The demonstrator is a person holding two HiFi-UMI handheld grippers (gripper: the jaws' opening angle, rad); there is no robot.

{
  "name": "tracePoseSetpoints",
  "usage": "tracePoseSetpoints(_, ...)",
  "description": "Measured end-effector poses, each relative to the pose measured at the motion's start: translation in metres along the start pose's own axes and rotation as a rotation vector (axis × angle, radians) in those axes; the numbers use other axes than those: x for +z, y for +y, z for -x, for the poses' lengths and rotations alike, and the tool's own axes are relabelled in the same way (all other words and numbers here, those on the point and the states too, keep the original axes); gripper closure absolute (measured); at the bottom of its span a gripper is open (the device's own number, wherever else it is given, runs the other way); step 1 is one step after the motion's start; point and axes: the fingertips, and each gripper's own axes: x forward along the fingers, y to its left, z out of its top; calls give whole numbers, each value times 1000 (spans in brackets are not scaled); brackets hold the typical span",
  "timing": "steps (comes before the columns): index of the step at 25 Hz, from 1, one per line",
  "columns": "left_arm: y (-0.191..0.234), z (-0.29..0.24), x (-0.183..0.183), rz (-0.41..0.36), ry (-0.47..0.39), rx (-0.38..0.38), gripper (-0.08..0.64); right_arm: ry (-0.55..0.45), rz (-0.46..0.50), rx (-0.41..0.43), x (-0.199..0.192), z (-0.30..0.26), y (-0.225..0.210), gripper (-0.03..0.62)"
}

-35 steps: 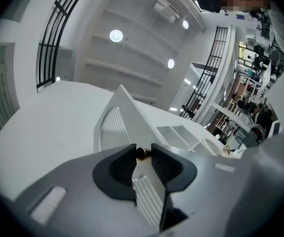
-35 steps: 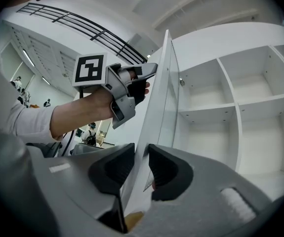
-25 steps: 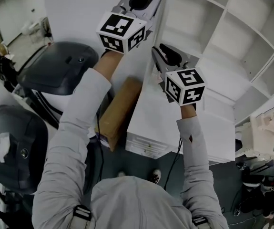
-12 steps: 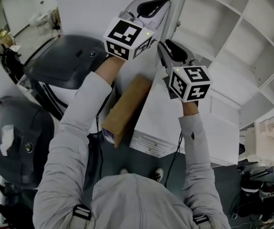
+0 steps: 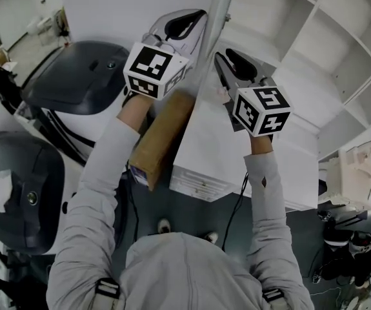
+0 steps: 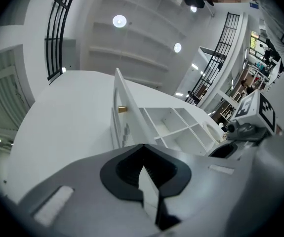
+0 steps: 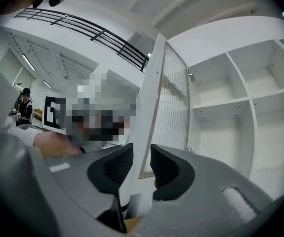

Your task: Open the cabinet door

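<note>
- Your left gripper [image 6: 143, 152] has its jaws drawn together. Only a thin pale sliver shows between the pads, and I cannot tell what it is.
- In the head view it lies just left of the cabinet door [image 5: 208, 41], pointing up along the door's edge. A second ago it was higher, near the door's top corner, and it has since dropped down that edge.
- Your right gripper [image 7: 138, 164] is on the other side of the same edge, with its jaws part-way apart. The door's edge fills the gap and the pads look to bear on it, so you have the door there.
- That gripper sits at much the same place on the door as a second ago.
- The door stands swung out from the open shelves [image 5: 314, 50], which lie to its right. Its edge now shows as a broader grey strip than before.
- The door's small gold knob [image 6: 122, 109] shows in the left gripper view, near the door's far corner.
- The cardboard box [image 5: 162, 134] leans just left of the door. Its upper end now tucks under your left gripper's marker cube [image 5: 153, 70], where earlier it lay clear below.
</note>
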Motion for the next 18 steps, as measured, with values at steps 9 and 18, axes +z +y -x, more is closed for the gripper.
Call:
tracePoseSetpoints(9, -50, 17, 2, -48, 53, 35, 546, 35, 45, -137, -8, 88, -66, 542)
tracePoseSetpoints(18, -133, 7, -32, -15, 134, -43, 545, 91, 51, -285, -34, 183, -127, 591)
